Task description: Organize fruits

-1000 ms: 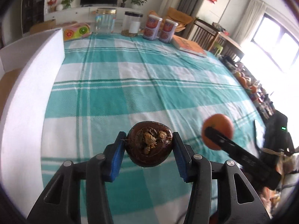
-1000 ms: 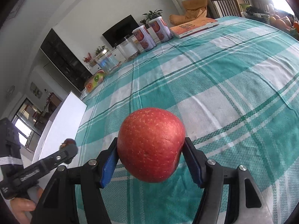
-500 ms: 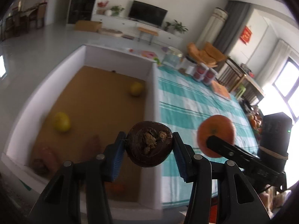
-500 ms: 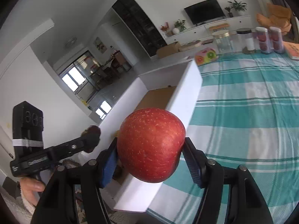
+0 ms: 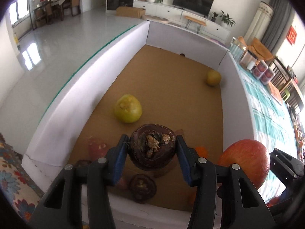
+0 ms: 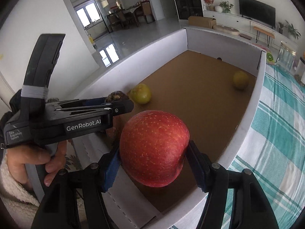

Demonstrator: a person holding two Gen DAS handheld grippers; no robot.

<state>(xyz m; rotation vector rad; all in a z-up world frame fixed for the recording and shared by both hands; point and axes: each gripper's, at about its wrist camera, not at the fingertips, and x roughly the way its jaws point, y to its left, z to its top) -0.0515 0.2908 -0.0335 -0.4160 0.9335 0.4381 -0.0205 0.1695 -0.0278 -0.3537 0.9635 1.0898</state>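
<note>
My left gripper (image 5: pixel 152 150) is shut on a dark brown round fruit (image 5: pixel 152 147) and hangs over the near end of a white-walled box (image 5: pixel 63 114) with a cardboard floor. To its right, a red apple (image 5: pixel 246 158) sits in the other gripper. In the right wrist view my right gripper (image 6: pixel 154 152) is shut on that red apple (image 6: pixel 154 148), above the box's near corner. The left gripper (image 6: pixel 118 100), held by a person's hand (image 6: pixel 38 156), is to the left with the dark fruit (image 6: pixel 116 96) in its jaws.
On the box floor lie two yellow-green fruits (image 5: pixel 128 108) (image 5: pixel 213 77), another dark fruit (image 5: pixel 142 188), a reddish fruit (image 5: pixel 97 147) and a small orange one (image 5: pixel 202 150). The table's teal checked cloth (image 6: pixel 282 133) borders the box on the right; jars (image 6: pixel 286 55) stand at its far end.
Both grippers have swung left from above the checked table to above the box, each still holding its fruit. The box floor and its fruits have come into view.
</note>
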